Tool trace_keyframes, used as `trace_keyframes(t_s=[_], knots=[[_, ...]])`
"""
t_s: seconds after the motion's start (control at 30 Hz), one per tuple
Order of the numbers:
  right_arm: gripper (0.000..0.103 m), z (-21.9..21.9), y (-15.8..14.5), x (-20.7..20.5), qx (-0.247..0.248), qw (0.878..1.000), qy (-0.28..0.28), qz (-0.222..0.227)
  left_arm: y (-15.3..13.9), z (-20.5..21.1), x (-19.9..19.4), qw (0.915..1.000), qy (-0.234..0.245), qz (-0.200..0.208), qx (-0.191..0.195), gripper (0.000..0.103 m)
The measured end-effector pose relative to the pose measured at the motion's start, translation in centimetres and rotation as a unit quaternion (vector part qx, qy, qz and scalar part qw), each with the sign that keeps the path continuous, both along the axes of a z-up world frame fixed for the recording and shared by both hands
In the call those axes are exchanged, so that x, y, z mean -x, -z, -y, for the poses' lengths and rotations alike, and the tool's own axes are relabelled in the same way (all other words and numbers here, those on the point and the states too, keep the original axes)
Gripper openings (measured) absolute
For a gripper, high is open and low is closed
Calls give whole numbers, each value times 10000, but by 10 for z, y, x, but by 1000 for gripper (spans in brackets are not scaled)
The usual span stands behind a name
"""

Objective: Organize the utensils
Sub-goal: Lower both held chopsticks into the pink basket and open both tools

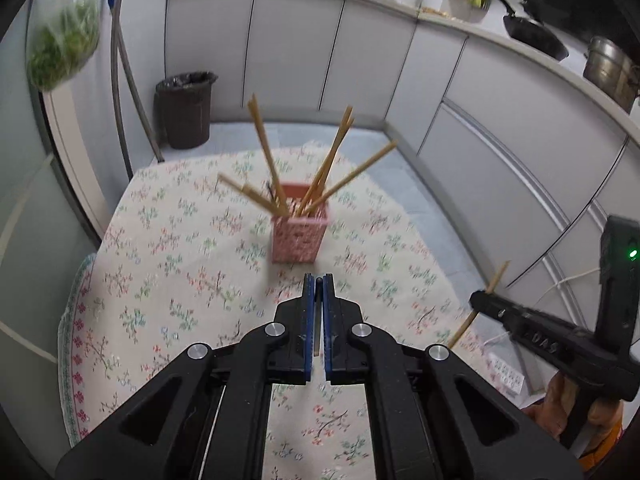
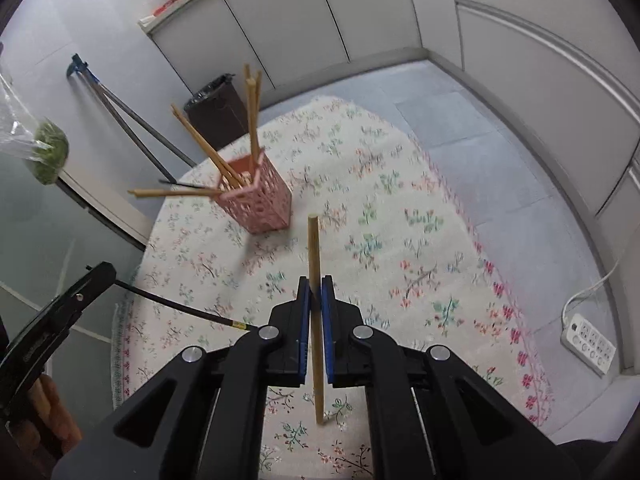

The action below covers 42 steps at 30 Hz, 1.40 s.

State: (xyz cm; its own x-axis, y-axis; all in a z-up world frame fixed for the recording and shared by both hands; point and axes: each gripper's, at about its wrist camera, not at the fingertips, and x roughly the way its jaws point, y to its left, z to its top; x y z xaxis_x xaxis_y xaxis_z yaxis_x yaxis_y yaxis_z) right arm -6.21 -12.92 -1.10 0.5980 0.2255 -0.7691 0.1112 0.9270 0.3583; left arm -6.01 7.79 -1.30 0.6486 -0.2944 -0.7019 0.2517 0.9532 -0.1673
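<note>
A pink perforated utensil holder [image 1: 299, 236] stands on the floral tablecloth [image 1: 168, 280] with several wooden chopsticks [image 1: 266, 152] leaning out of it; it also shows in the right wrist view [image 2: 260, 204]. My left gripper [image 1: 318, 280] is shut on a thin black chopstick [image 2: 180, 307], just short of the holder. My right gripper [image 2: 315, 282] is shut on a wooden chopstick [image 2: 314, 248] held upright above the table; this gripper shows at the right of the left wrist view [image 1: 486, 298].
A dark trash bin [image 1: 186, 110] stands on the floor beyond the table. Grey cabinets [image 1: 360, 52] curve around the back and right. A bag of greens [image 1: 62, 50] hangs at left. A white power strip [image 2: 588, 344] lies on the floor at right.
</note>
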Motion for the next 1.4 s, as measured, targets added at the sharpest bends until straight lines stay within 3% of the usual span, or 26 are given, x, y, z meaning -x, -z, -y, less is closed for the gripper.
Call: trace_keyframes(t_s=[0.27,0.37,0.5,0.57,0.6,0.63,0.67,0.73,0.87,1.0,1.27,1.4], knots=[[6,20,-97,-29,-160,9947,167,997,-72,7,-44,9984,-116,534,154,3],[6,24,-122,-45,-267,9919,184,1230,-97,9,-69,9967,-232,759,188,3],[6,22,-142,-63,-286,9889,194,1447,-106,13,-101,9950,-376,908,157,3],[6,21,-143,-75,-290,9882,180,1496,-95,15,-122,9957,-425,823,102,5],[6,20,-143,-81,-301,9878,175,1517,-87,18,-131,9956,-488,800,-4,9],[6,18,-141,-86,-291,9878,167,1522,-80,18,-138,9955,-531,780,-11,24],[6,16,-140,-92,-270,9880,158,1510,-70,15,-145,9963,-518,677,112,30],[6,11,-137,-99,-265,9886,116,1480,-61,5,-148,9960,-594,588,304,32],[6,3,-133,-110,-207,9891,44,1456,-65,-23,-126,9893,-987,904,576,33],[6,-13,-126,-125,-149,9901,-16,1392,-64,-50,-108,9822,-1305,1027,877,49],[6,-50,-98,-157,208,9910,-55,1322,-56,-70,-116,9821,-1418,841,911,50],[8,-58,-75,-176,16,9933,-138,1151,-52,-70,-117,9830,-1470,804,748,50]])
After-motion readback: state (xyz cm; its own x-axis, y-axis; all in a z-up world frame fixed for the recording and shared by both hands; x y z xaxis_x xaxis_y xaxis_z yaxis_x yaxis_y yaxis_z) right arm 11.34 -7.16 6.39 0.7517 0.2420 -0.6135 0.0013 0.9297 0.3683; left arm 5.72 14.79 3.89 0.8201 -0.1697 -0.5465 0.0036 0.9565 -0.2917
